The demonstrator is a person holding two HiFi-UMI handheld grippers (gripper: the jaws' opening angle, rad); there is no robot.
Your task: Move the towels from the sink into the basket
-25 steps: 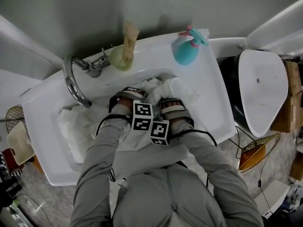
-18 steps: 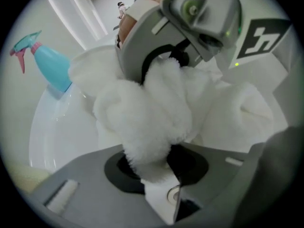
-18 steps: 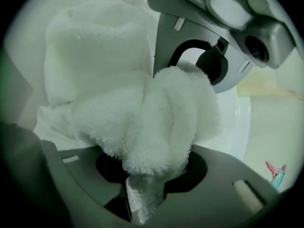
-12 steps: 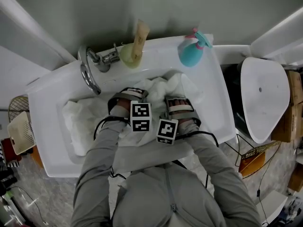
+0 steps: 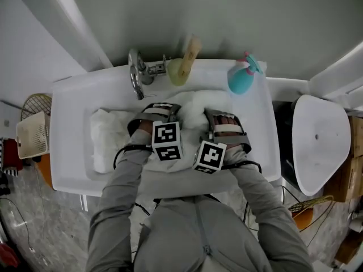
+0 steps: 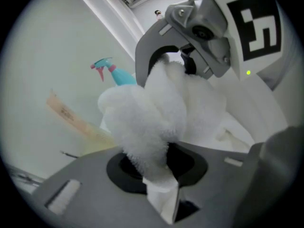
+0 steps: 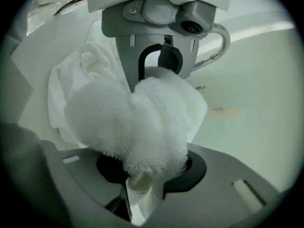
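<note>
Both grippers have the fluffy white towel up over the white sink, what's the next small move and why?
Probably swing the fluffy white towel left, toward the cream slotted basket beside the white sink. The left gripper is clamped on it, the right gripper, whose jaws have just been closing, pinches it too, and it hangs bunched over that sink.

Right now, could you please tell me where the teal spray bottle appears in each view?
Head view: bottle upper right of centre, on the back rim of the sink.
Left gripper view: bottle upper left, behind the towel.
Right gripper view: not in it.
Shared landmark: the bunched white towel, mid-frame in the head view and right gripper view too.
</note>
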